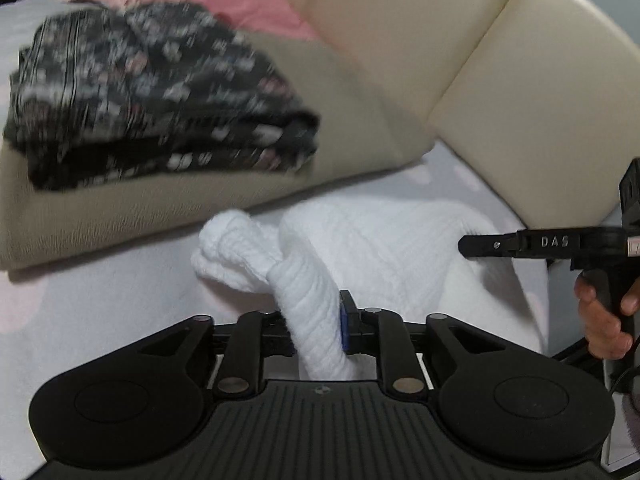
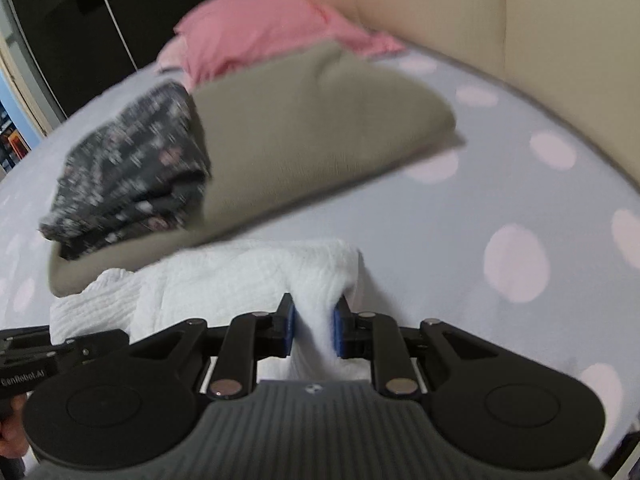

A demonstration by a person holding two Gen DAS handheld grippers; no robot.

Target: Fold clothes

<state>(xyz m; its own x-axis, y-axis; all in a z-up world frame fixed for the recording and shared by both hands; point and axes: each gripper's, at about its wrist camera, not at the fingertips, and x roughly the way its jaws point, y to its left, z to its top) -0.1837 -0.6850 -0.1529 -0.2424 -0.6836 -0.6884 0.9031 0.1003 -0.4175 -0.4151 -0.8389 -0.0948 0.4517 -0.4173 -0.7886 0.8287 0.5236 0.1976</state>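
A white textured garment [image 1: 384, 240] lies bunched on the dotted bedsheet [image 2: 460, 208]. In the left wrist view a rolled part of it runs up between the fingers of my left gripper [image 1: 318, 314], which is shut on it; the blue pad on the right presses the cloth, and the left pad is hidden behind it. My right gripper [image 2: 315, 310] is shut on another ridge of the white garment [image 2: 248, 272], with cloth filling the gap between both blue pads. The right gripper [image 1: 466, 246] also shows side-on at the far edge of the garment, held by a hand [image 1: 600, 320].
A folded dark floral garment [image 1: 160, 96] rests on a khaki cushion [image 1: 352, 132] just behind the white one. A pink pillow [image 2: 260, 28] lies further back. A cream padded headboard [image 1: 480, 60] bounds the bed on the right. The left gripper's body [image 2: 60, 350] is at lower left.
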